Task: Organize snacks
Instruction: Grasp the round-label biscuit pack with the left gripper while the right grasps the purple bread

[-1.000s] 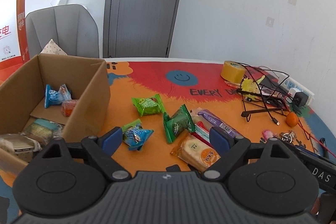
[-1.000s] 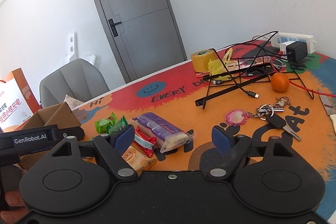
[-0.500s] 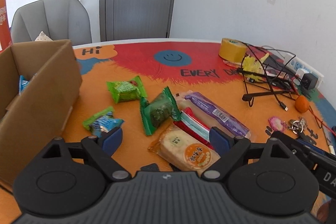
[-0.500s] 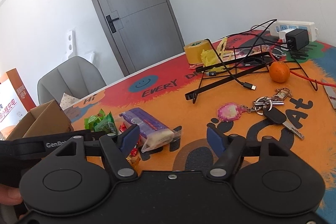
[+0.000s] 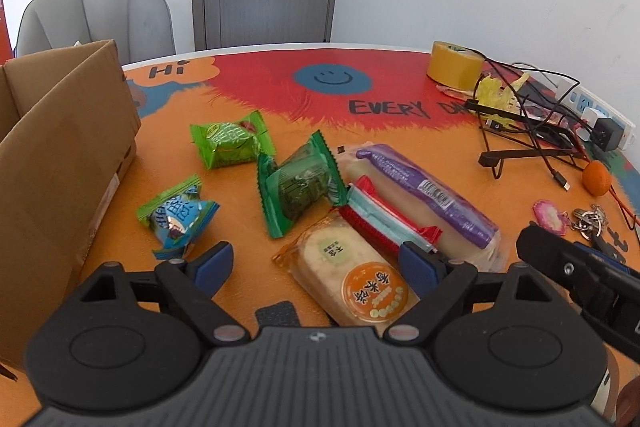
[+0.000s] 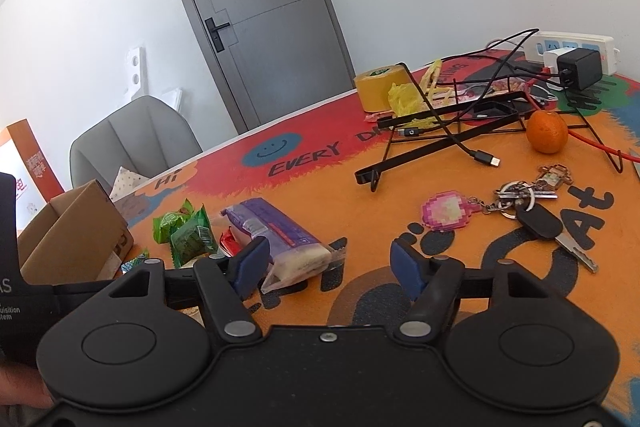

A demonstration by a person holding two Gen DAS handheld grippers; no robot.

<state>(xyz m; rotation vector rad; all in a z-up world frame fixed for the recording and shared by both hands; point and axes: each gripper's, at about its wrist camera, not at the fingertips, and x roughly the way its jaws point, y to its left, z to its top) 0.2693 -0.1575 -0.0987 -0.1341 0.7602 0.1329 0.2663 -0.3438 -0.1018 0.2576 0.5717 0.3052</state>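
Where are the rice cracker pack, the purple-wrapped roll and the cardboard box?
rice cracker pack [image 5: 352, 277]: left wrist view, middle of clear wrapper.
purple-wrapped roll [image 5: 420, 193]: left wrist view, purple label.
cardboard box [image 5: 60, 155]: left wrist view, outer side wall.

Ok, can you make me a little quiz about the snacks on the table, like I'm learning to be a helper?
1. True or false: the orange-labelled rice cracker pack lies between the fingers of the left gripper, which pinch it tight.
2. Which snack lies nearest the cardboard box? A) the long purple pack B) the blue candy pack C) the dark green pack
3. Fill in: the round fruit beside the black wire stand is coloured ______.

Key: 1 false, the pack lies between open jaws, not pinched. 2 B. 3 orange.
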